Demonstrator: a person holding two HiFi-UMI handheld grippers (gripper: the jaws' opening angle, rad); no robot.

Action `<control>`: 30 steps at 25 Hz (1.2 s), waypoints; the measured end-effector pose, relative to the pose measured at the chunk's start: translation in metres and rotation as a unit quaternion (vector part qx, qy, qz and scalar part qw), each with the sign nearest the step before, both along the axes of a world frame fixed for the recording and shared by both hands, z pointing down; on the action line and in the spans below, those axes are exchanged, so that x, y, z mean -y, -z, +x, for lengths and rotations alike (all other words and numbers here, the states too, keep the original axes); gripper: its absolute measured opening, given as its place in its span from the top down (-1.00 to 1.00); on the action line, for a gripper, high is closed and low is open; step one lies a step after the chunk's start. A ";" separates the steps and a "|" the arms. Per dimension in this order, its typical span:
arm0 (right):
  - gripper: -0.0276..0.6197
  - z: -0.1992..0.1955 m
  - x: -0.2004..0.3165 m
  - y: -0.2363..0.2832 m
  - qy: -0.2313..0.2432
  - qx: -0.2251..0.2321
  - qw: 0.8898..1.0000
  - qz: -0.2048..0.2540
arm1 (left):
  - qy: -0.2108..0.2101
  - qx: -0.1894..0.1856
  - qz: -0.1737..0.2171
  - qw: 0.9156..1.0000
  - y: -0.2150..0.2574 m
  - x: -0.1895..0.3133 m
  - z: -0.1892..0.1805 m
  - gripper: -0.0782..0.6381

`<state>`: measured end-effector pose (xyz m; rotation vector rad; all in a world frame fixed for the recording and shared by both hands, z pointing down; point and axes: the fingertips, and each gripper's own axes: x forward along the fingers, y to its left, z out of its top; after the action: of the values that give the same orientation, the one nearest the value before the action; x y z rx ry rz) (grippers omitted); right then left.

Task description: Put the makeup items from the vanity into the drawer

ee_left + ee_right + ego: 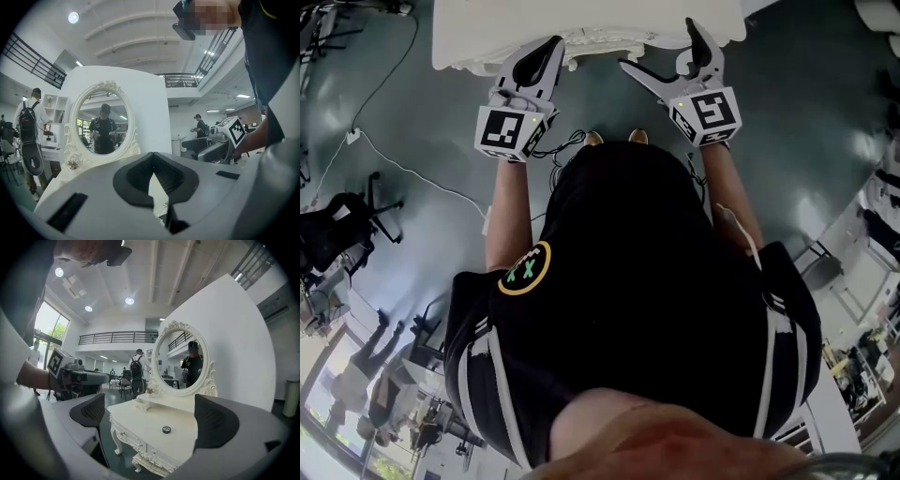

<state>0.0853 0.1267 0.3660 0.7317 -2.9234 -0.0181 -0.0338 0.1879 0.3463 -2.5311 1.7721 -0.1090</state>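
A white vanity [581, 28] with an oval mirror [180, 363] stands before me. On its top [140, 425] lies one small round black makeup item [166, 429], alone in the middle. A small white box-like shelf [143, 403] sits at the mirror's foot. Closed carved drawers [133, 440] run along the front. My right gripper [152, 416] is open wide, level with the vanity top and short of it, nothing between its pads. My left gripper [153, 174] is shut and empty, pointing at the mirror [103, 123]. Both grippers, left [553, 44] and right [658, 45], hover at the vanity's near edge.
A black office chair [337, 225] and a white cable [422, 178] are on the grey floor to my left. A person with a backpack [28, 129] stands beside the vanity; another person [200, 126] stands further off. A bin [290, 397] stands at the right.
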 end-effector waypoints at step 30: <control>-0.93 0.049 0.018 -0.023 0.039 -0.012 0.999 -0.004 | 0.051 0.013 -0.015 0.998 -0.007 0.010 0.047 0.73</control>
<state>0.1343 0.1082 0.3890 0.6124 -2.9262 -0.0229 0.0131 0.1784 0.3533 -2.4459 1.9042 -0.1728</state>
